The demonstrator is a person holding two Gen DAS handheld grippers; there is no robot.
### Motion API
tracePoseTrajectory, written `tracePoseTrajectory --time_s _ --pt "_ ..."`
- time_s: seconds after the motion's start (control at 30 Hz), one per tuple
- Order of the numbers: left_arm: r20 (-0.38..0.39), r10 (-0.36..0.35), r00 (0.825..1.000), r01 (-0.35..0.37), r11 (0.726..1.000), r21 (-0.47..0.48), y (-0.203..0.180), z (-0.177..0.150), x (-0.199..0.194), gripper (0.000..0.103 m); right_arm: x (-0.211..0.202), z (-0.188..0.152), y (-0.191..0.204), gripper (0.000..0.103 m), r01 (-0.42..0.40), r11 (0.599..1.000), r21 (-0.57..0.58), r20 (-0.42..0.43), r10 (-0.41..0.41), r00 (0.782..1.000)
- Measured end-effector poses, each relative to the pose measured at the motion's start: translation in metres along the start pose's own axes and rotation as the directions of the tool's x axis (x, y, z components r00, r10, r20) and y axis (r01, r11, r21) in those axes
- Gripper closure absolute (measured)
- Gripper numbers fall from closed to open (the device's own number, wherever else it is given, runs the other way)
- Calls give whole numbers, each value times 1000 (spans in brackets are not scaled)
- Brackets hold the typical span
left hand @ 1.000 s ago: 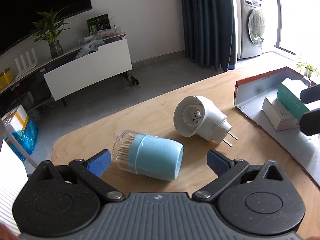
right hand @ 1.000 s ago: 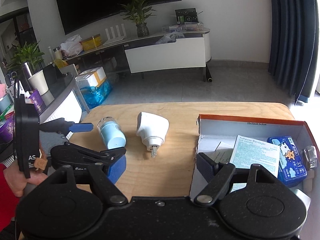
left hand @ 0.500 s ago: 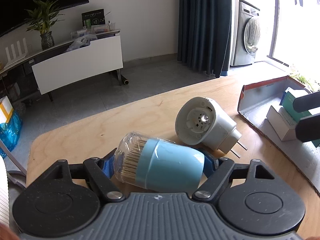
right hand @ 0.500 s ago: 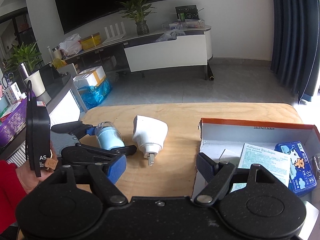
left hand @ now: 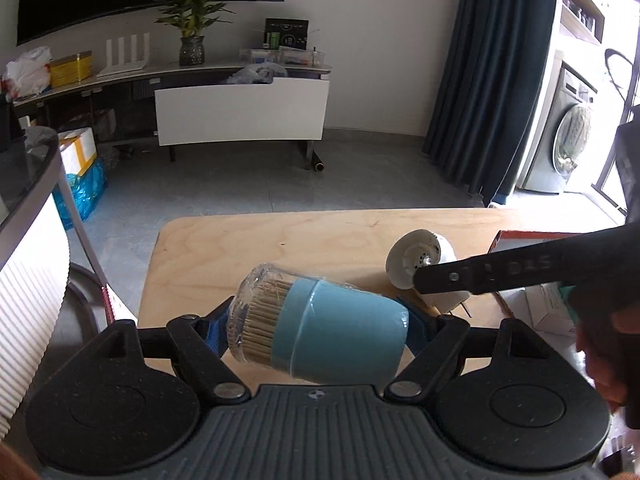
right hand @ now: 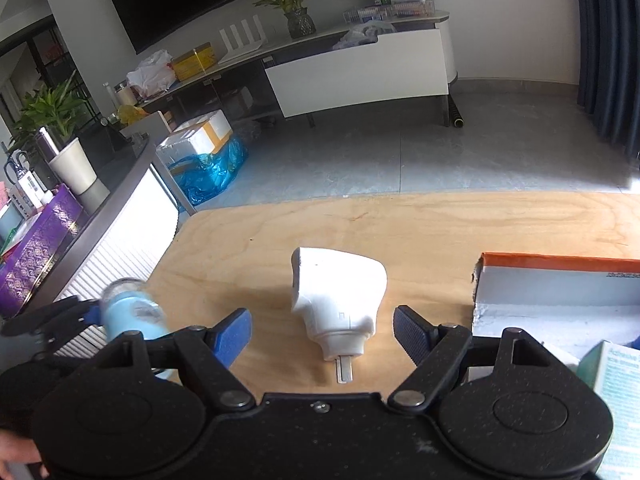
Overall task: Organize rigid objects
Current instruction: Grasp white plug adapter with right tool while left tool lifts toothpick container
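Note:
My left gripper is shut on a light blue toothpick jar with a clear lid. It holds the jar on its side, tilted, above the wooden table. In the right wrist view the jar hangs at the far left, off the table's left edge. A white plug-in device lies on the table with its prongs toward me. My right gripper is open, one blue pad on each side of the plug's neck, not touching it. One of its black fingers crosses in front of the plug.
An open cardboard box with an orange rim sits at the table's right and holds a bandage box and other small boxes. A white ribbed cabinet stands close to the table's left edge. A person's hand is at the right.
The left gripper closed on the toothpick jar, lifted it off the table and rolled. The right gripper moved left from the box and came down around the white plug.

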State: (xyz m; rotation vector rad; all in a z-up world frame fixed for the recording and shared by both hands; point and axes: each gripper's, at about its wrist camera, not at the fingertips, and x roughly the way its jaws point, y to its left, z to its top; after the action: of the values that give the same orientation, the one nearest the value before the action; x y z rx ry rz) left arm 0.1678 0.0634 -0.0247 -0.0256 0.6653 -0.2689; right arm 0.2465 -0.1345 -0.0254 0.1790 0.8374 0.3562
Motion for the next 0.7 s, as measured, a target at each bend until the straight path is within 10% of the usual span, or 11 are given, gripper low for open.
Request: tracePoseTrajectory --time_s 0.27,0.33,0.7 --pt "37 -3 999 5 999 -48 0 2 -5 21 43 10 -1 10 5 1000 30 -13 -4 1000" --pt "39 10 999 -8 999 -46 0 1 -2 21 45 9 5 25 32 999 0 -10 -32 999" --pt "50 59 997 -55 996 -66 -7 -5 -19 21 -11 -16 33 38 75 993 -94 87 -67 994"
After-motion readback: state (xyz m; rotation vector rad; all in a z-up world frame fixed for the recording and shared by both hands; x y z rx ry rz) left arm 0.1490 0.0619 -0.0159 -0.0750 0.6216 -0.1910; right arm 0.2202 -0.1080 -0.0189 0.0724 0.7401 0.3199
